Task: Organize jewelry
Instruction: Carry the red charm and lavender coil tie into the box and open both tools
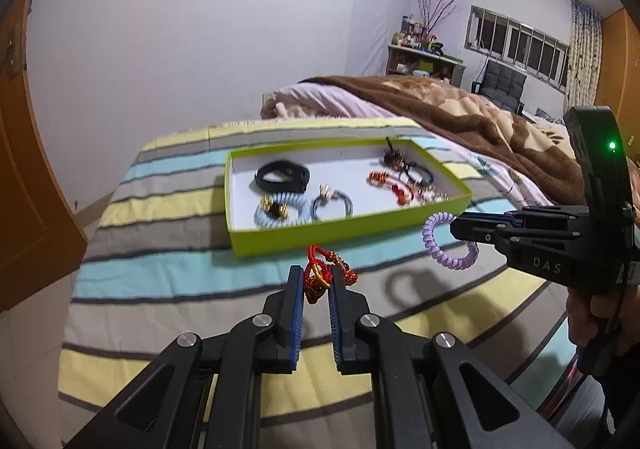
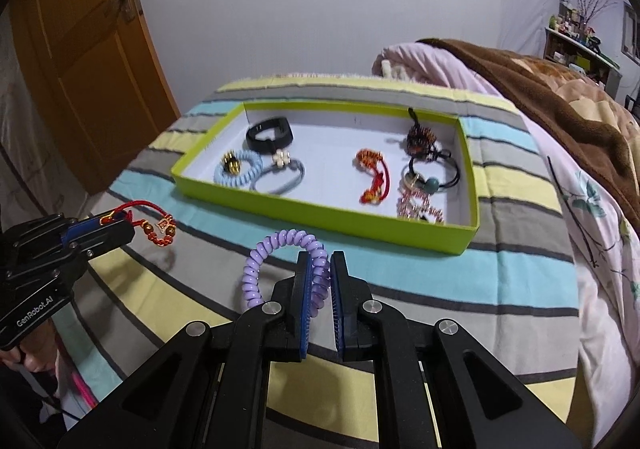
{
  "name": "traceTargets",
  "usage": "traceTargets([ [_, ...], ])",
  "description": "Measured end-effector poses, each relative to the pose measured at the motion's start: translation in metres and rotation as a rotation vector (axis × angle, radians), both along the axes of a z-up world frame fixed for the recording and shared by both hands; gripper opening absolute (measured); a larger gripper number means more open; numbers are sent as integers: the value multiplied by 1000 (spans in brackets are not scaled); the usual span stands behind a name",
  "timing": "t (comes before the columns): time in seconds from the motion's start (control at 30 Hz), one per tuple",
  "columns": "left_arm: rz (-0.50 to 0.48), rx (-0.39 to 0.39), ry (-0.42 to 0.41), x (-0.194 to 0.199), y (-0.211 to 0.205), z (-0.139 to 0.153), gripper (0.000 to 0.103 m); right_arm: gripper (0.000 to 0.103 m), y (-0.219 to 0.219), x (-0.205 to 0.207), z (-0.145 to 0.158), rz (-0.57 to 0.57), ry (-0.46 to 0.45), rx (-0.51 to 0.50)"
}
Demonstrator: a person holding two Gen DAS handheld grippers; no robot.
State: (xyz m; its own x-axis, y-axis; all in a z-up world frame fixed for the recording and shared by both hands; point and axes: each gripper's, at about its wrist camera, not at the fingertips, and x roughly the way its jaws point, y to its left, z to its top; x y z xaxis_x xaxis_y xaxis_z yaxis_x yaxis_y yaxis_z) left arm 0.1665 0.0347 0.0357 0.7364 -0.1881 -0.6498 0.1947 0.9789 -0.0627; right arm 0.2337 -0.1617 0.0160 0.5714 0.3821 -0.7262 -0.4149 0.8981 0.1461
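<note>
A lime-green tray (image 1: 340, 229) (image 2: 320, 215) with a white floor lies on the striped bedcover. Inside it are a black band (image 1: 282, 177), a light blue coil tie (image 2: 220, 175), a grey hair tie, a red bracelet and several other pieces. My left gripper (image 1: 317, 277) (image 2: 120, 225) is shut on a red cord bracelet with gold beads (image 1: 316, 281) (image 2: 158, 229), held above the cover in front of the tray. To its right, my right gripper (image 2: 323, 261) (image 1: 460, 227) is shut on a purple spiral hair tie (image 2: 280, 245) (image 1: 444, 245), which is also off the cover.
The striped cover (image 1: 160, 269) spreads around the tray. A brown blanket (image 1: 460, 109) and pink bedding lie to the right. An orange wooden door (image 2: 80, 69) stands at the left. A person's hand (image 1: 592, 313) holds the right gripper's handle.
</note>
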Motion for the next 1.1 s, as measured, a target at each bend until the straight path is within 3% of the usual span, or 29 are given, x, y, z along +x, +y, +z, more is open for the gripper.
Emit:
traceTargets([
  [0.57, -5, 12, -35, 69, -11, 20, 11, 9, -19, 55, 21, -59, -29, 21],
  [1.1, -42, 48, 54, 167, -43, -7, 12, 9, -22, 124, -12, -93, 53, -22],
])
